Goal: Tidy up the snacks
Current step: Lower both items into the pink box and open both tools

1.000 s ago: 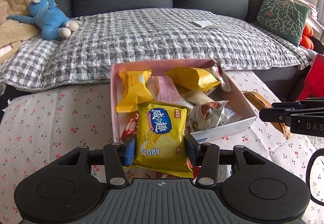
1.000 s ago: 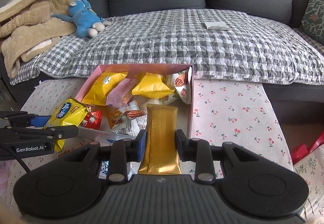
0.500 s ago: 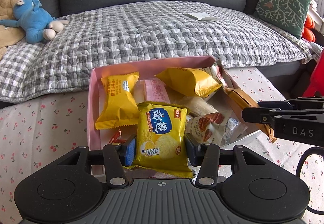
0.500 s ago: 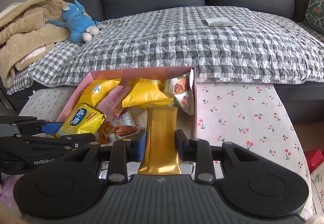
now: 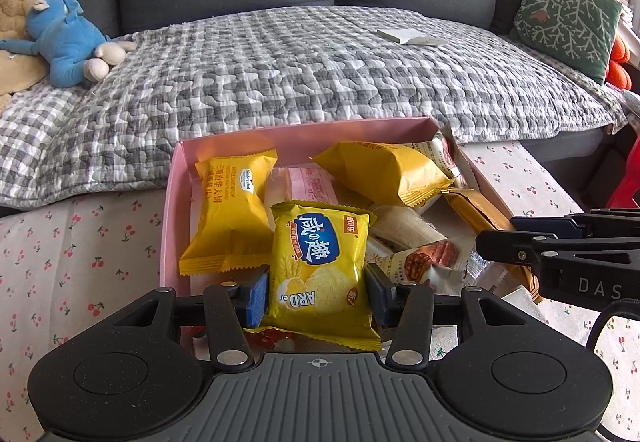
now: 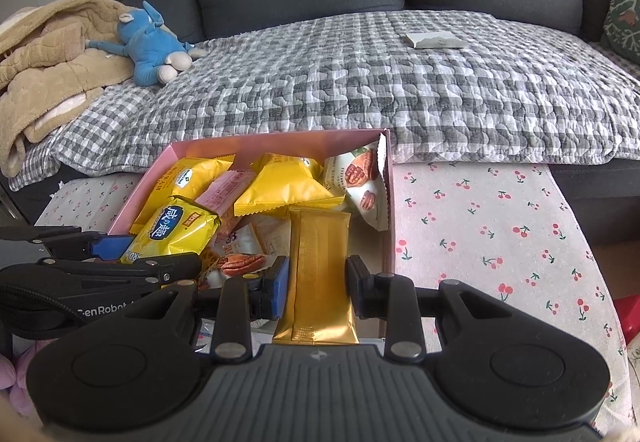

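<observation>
Both snacks have come in over the pink box, the yellow chip packet pinched in the left gripper near its front edge, the gold bar clamped in the right gripper by its right wall, ready for release

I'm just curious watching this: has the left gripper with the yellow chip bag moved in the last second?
Yes. The left gripper, fingers shut on the yellow chip bag, has come forward over the pink box, whose near edge has now dropped out of view.
</observation>
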`<state>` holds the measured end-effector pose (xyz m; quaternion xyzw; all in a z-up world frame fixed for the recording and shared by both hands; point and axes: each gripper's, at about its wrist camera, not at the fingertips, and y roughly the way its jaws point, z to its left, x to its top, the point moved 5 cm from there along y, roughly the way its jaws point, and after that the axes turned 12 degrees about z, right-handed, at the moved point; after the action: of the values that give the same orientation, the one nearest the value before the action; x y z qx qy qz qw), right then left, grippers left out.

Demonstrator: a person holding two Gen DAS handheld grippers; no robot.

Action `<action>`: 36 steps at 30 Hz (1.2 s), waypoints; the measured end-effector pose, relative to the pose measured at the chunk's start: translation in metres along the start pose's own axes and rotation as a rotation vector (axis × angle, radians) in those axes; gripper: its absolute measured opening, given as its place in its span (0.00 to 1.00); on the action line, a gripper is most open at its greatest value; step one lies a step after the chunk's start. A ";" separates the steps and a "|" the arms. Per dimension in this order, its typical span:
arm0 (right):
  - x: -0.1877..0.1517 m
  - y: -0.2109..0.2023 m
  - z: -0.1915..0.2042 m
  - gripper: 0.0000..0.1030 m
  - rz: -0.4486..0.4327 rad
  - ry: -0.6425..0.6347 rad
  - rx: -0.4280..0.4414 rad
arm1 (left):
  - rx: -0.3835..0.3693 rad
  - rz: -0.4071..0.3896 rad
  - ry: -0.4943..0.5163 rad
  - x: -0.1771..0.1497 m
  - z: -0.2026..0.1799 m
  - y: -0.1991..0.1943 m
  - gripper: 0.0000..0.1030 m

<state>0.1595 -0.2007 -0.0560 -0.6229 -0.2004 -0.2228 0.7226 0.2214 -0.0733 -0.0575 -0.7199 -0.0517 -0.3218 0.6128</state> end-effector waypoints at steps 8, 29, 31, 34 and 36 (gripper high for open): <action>0.003 0.000 0.001 0.31 -0.012 -0.003 0.005 | -0.002 -0.015 0.004 0.002 0.000 0.002 0.47; -0.007 -0.041 0.017 0.79 -0.063 -0.091 0.039 | 0.017 -0.055 0.049 -0.024 0.003 -0.047 0.83; -0.010 -0.047 0.017 0.81 -0.069 -0.093 0.040 | 0.015 -0.066 0.055 -0.029 0.005 -0.055 0.85; -0.015 -0.056 0.017 0.86 -0.079 -0.095 0.050 | 0.019 -0.075 0.069 -0.039 0.009 -0.065 0.88; -0.018 -0.061 0.016 0.87 -0.080 -0.088 0.068 | 0.023 -0.079 0.077 -0.046 0.012 -0.071 0.90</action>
<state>0.1101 -0.1909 -0.0143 -0.5988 -0.2642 -0.2169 0.7243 0.1561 -0.0304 -0.0220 -0.6973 -0.0598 -0.3726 0.6094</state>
